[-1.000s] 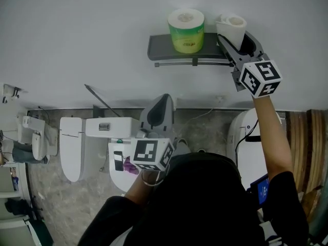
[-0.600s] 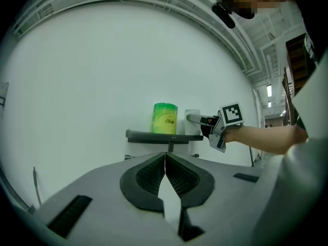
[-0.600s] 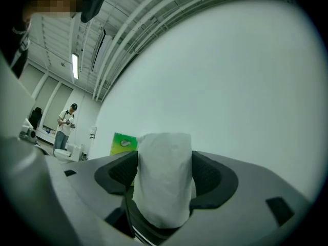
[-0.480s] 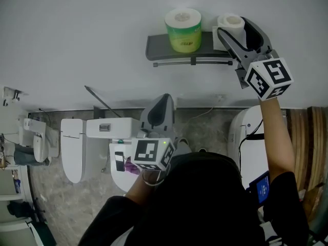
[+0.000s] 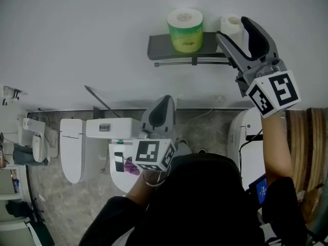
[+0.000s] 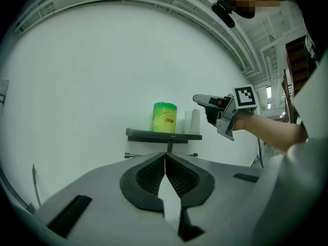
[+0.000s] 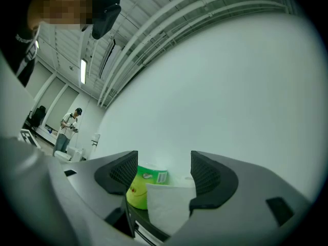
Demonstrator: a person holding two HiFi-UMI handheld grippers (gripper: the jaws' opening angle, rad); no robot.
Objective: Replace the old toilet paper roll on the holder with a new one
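White roll stands untouched before right claw.

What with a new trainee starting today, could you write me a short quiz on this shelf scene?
1. True or false: the jaws of the left gripper are closed with nothing between them.
2. What stands on the wall shelf? A: one bare cardboard tube. B: a green-wrapped roll and a white roll. C: three green-wrapped rolls.
3. Fill in: the jaws of the right gripper stand ____, gripping nothing.
Key: 1 true; 2 B; 3 apart.
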